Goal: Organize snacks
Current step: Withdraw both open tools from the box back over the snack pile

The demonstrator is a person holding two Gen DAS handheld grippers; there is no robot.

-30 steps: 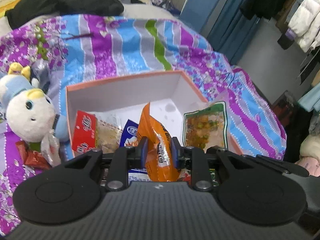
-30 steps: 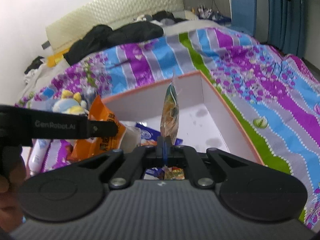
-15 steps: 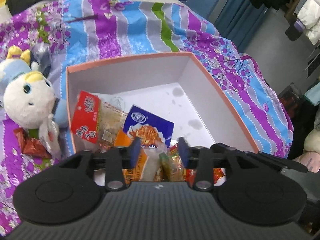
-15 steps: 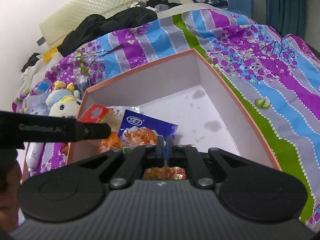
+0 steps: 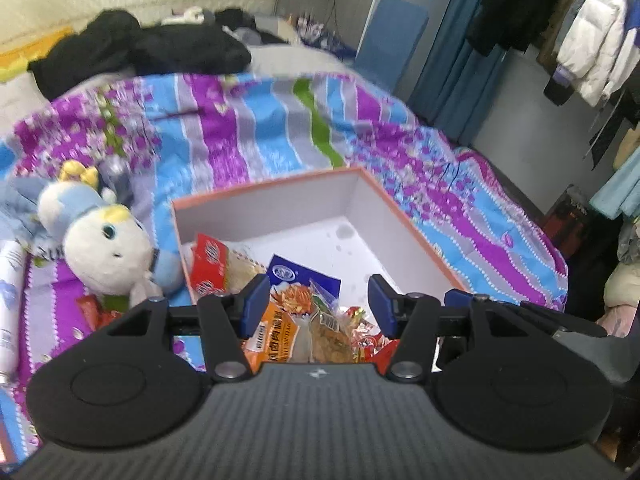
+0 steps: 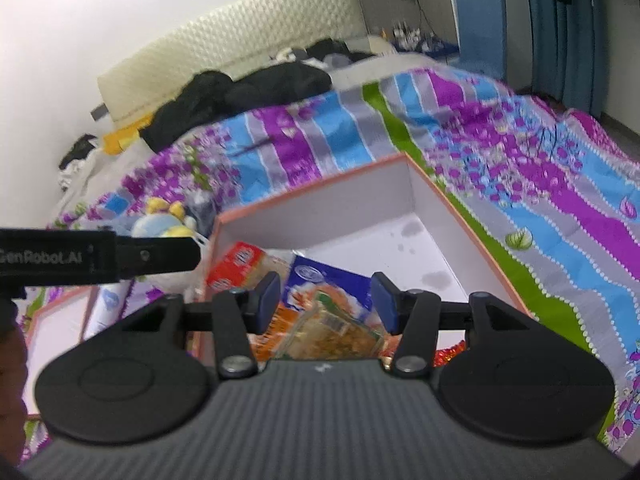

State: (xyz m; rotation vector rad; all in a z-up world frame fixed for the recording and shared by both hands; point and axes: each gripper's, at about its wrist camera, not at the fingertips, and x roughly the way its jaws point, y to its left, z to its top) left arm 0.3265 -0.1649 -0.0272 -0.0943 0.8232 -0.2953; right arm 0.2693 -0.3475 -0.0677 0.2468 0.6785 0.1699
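Note:
An orange-rimmed white box (image 5: 394, 208) lies on the bed and holds several snack packs at its near end: a red pack (image 5: 206, 260), a blue pack (image 5: 298, 276), an orange pack (image 5: 276, 328) and a clear green-edged pack (image 5: 330, 336). My left gripper (image 5: 318, 300) is open and empty above the near packs. In the right wrist view the box (image 6: 448, 196) shows the red pack (image 6: 236, 260), the blue pack (image 6: 320, 280) and the clear pack (image 6: 336, 336). My right gripper (image 6: 326, 300) is open and empty over them. The left gripper's body (image 6: 100, 256) crosses that view at left.
A white and blue plush toy (image 5: 100, 240) lies left of the box on the striped purple and blue bedspread (image 5: 260, 132). Black clothes (image 5: 140, 48) are piled at the bed's head. A red wrapper (image 5: 90, 306) lies by the toy. Coats (image 5: 592, 28) hang at right.
The left gripper let go of the orange pack and the right gripper let go of the clear pack; both packs now lie in the box. Both grippers opened wide and drew back.

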